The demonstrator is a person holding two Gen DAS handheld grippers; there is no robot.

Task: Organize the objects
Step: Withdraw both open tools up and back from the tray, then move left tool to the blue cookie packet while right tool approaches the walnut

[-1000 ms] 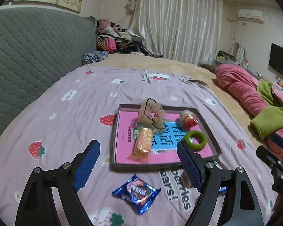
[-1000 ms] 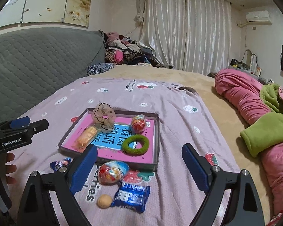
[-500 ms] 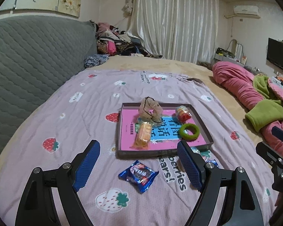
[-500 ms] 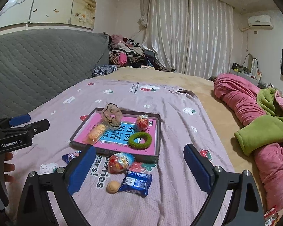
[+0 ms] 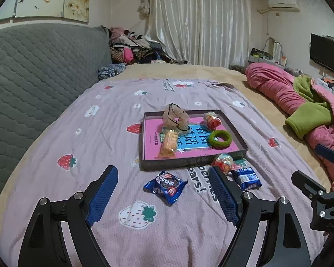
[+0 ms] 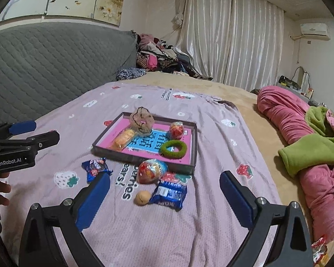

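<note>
The left gripper (image 5: pixel 161 197) hangs over the bedspread (image 5: pixel 95 146) with its jaws spread wide and empty, a blue snack packet (image 5: pixel 165 185) lying just ahead between them. The right gripper (image 6: pixel 164 197) is likewise agape and empty, with a second blue packet (image 6: pixel 169 194), a small tan ball (image 6: pixel 142 197) and a foil-wrapped egg (image 6: pixel 152 170) just ahead. Beyond these sits the shallow tray (image 5: pixel 193 160), holding a green ring (image 5: pixel 219 139), an orange wafer pack (image 5: pixel 169 143), a beige scrunchie (image 5: pixel 175 117) and a red candy (image 5: pixel 212 120).
</note>
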